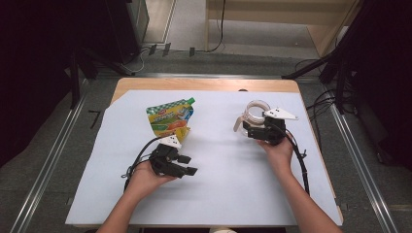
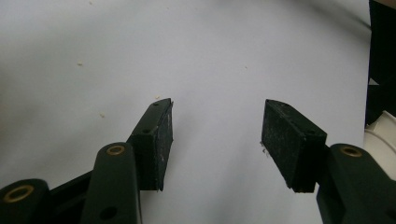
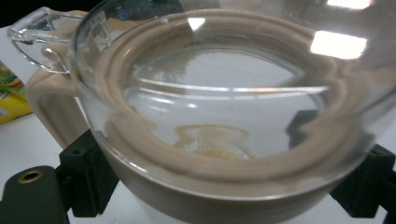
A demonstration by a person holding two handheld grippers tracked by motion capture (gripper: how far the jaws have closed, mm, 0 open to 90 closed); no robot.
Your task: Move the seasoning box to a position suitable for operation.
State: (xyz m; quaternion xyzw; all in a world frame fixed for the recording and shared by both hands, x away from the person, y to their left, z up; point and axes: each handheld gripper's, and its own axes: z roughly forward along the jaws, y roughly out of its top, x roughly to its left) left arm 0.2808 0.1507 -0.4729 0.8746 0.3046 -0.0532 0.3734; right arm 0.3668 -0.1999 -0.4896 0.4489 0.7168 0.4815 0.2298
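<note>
A clear glass jug (image 1: pixel 253 112) with a beige collar and handle stands at the right of the white sheet (image 1: pixel 218 160). My right gripper (image 1: pixel 249 127) holds it from the near side. In the right gripper view the jug (image 3: pixel 219 107) sits between the two black jaws, whose pads (image 3: pixel 86 179) press on its beige lower part; my right gripper (image 3: pixel 224 191) is shut on it. My left gripper (image 1: pixel 188 165) lies low over the sheet at the left, pointing right. Its jaws stand apart over bare sheet with nothing between them (image 2: pixel 217 140).
A colourful drink pouch (image 1: pixel 170 119) with a green cap lies flat on the sheet just beyond my left gripper; its yellow corner (image 3: pixel 9 100) shows at the left of the right gripper view. The table's wooden edge (image 1: pixel 204 84) runs along the far side.
</note>
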